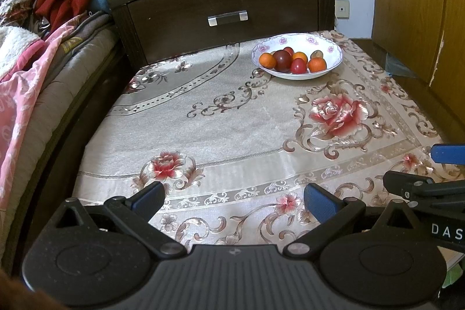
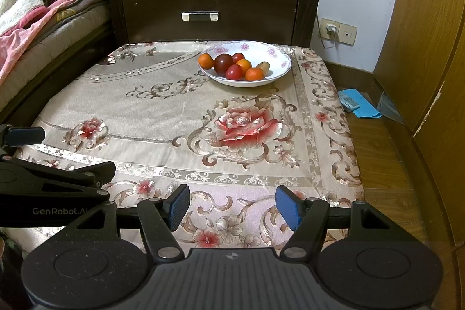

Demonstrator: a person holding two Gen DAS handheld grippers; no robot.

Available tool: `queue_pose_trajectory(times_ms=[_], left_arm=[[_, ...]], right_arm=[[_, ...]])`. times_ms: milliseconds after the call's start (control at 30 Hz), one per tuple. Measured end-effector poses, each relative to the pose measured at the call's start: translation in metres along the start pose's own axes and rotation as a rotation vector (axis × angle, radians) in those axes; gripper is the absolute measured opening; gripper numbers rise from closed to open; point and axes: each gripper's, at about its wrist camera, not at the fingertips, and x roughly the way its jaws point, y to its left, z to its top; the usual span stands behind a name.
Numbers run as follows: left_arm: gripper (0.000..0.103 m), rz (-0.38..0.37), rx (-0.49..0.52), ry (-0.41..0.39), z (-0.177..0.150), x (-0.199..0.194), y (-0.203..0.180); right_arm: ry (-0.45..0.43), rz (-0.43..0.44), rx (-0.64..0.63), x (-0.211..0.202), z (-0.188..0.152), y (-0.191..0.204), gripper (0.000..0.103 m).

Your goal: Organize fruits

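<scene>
At the table's far end, the fruits (image 2: 232, 66) lie together in the bowl (image 2: 279, 55).
No fruit lies on the tablecloth (image 2: 174, 106); left gripper (image 1: 234, 201) and right gripper (image 2: 232, 207) hang near, jaws apart, holding nothing.

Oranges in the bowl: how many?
3: one orange at the bowl's left edge, one in the middle, one front right. Others may be hidden.
</scene>
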Motion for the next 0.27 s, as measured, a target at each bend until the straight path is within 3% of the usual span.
queue_pose_trajectory(times_ms=[267], left_arm=[[0.103, 0.015, 0.016, -0.017, -0.0008, -0.0017, -0.0005]], right_arm=[[0.001, 0.0, -0.001, -0.0002, -0.0023, 0.0002, 0.06]])
